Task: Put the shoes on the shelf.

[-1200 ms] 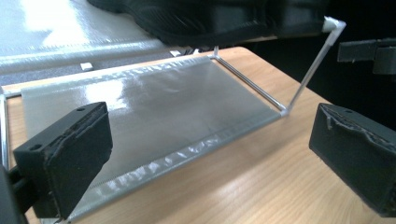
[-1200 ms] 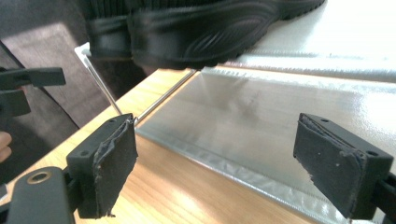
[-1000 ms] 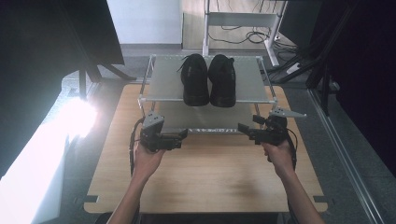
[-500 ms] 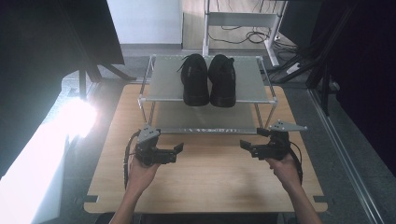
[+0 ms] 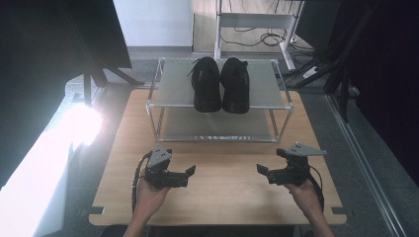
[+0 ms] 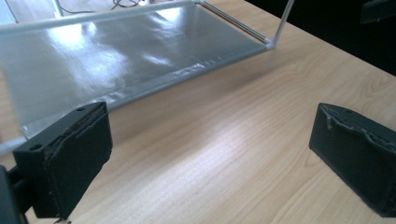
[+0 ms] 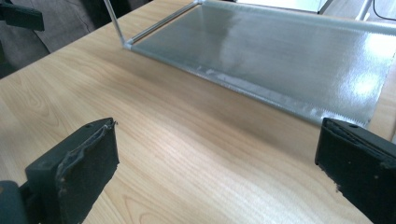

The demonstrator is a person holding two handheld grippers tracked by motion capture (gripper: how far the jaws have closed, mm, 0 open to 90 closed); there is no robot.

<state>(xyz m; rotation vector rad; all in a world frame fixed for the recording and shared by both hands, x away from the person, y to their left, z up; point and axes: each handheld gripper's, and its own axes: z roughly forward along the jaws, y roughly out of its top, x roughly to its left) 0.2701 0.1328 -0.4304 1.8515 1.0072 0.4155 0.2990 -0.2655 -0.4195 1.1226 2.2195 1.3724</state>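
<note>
A pair of black shoes (image 5: 221,85) stands side by side on the top shelf of a two-tier metal rack (image 5: 168,94) at the far half of the wooden table (image 5: 222,185). My left gripper (image 5: 188,172) is held low over the table's near left, jaws wide apart and empty. Over the near right my right gripper (image 5: 261,170) is open too, holding nothing. Both point inward toward each other. In the left gripper view the rack's lower shelf (image 6: 107,51) lies ahead beyond the open pads (image 6: 70,158); the right gripper view shows that lower shelf (image 7: 289,56) likewise.
A bright light glare (image 5: 81,123) sits on the floor left of the table. A white desk frame with cables (image 5: 257,22) stands behind the rack. Dark furniture lines both sides. Bare wood lies between the grippers and the rack.
Both grippers have drawn back from the rack's front toward the near edge of the table and moved a little farther apart. The shoes have stayed put.
</note>
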